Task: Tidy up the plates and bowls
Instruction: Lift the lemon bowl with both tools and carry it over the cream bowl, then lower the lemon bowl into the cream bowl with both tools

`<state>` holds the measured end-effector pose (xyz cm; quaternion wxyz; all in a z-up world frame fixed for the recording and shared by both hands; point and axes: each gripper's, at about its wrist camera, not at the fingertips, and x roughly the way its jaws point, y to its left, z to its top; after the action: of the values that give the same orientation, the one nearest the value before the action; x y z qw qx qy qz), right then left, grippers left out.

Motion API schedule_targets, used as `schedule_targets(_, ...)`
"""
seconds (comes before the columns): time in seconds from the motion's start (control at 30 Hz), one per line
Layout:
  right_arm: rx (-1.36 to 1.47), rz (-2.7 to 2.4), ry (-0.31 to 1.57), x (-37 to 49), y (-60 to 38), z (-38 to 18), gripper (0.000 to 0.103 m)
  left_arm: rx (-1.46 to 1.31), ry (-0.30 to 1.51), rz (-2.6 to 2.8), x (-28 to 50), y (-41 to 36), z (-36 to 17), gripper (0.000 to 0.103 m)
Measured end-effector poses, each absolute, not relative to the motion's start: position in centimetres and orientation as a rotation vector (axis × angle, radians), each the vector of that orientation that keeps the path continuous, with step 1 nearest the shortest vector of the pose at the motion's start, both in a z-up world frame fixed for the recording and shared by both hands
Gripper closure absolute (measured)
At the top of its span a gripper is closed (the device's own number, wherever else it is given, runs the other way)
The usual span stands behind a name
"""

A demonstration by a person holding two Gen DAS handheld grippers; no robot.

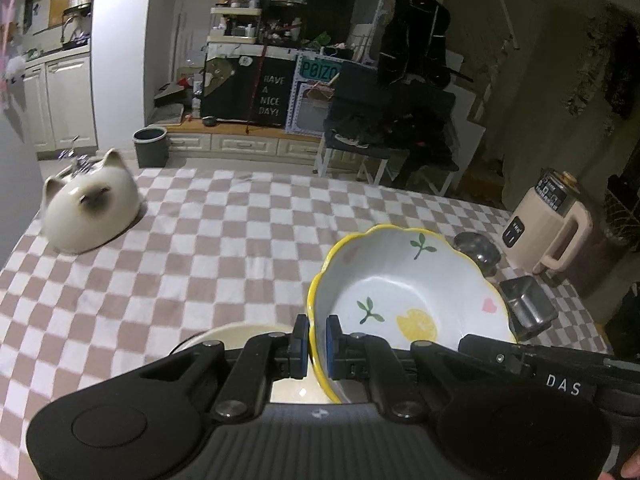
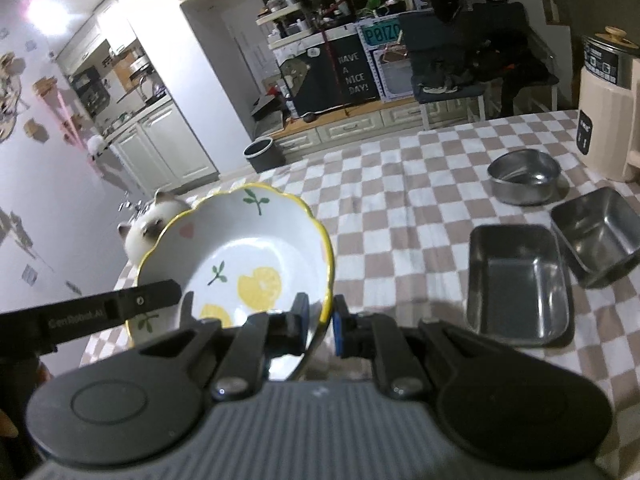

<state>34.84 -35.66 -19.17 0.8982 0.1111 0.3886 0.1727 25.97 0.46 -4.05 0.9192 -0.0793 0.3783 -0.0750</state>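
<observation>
A white bowl with a yellow scalloped rim and lemon prints (image 1: 412,300) is held above the checkered table. My left gripper (image 1: 317,346) is shut on its left rim. My right gripper (image 2: 322,330) is shut on the opposite rim of the same bowl (image 2: 240,264). A cream plate or bowl (image 1: 236,334) lies on the table just under the left gripper, mostly hidden. The other gripper's black arm crosses each view at the bowl's edge.
A white cat-shaped bowl (image 1: 90,210) sits upside down at the table's far left. A round steel bowl (image 2: 524,176) and two rectangular steel containers (image 2: 518,282) (image 2: 596,234) sit on the right. A cream kettle (image 1: 548,224) stands at the far right edge.
</observation>
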Motion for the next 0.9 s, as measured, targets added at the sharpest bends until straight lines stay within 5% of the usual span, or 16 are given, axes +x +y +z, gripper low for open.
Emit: schedule_targets(0.9, 0.124, 0.429, 0.885, 33.4, -28.6, -21.3, 0.088, -0.237, 0.884, -0.024, 24.1, 6.8, -7.7, 0.094)
